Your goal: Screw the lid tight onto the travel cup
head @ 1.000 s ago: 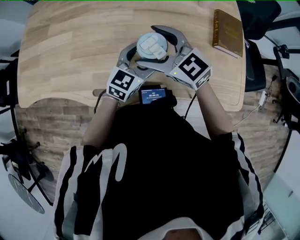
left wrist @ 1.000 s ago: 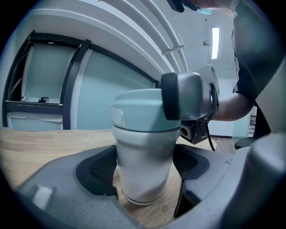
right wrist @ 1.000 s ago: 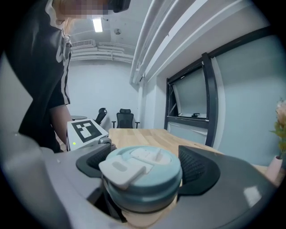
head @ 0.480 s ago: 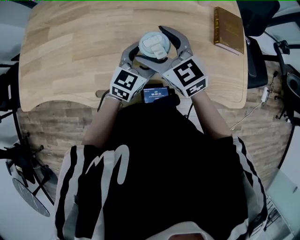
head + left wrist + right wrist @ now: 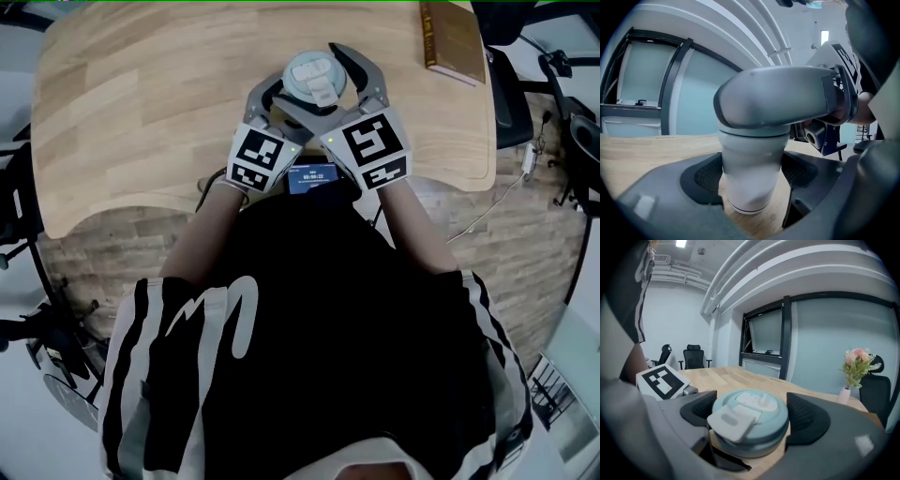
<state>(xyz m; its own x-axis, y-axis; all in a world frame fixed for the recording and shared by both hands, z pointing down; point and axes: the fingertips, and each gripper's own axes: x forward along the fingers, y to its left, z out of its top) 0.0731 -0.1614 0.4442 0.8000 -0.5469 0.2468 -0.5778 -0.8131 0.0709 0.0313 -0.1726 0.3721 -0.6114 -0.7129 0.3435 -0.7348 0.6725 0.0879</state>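
**Pale wooden bench in a glass-walled room: we grip the travel cup with both grippers.**

Our left gripper has its fingers closed on the cup's white body, low down, and the cup stands upright on the bench. Our right gripper crosses above it, its fingers pressed against either side of the pale blue lid, which sits on top of the cup. The lid's flip tab points to the lower left of the right gripper view. In the head view the cup is at the upper middle of the frame, just above the two marker cubes. A small dark device with a lit screen sits just below the cubes at the bench's near edge. A brown book lies at the upper right, well apart from the cup. A vase of pink flowers stands at the right of the right gripper view.
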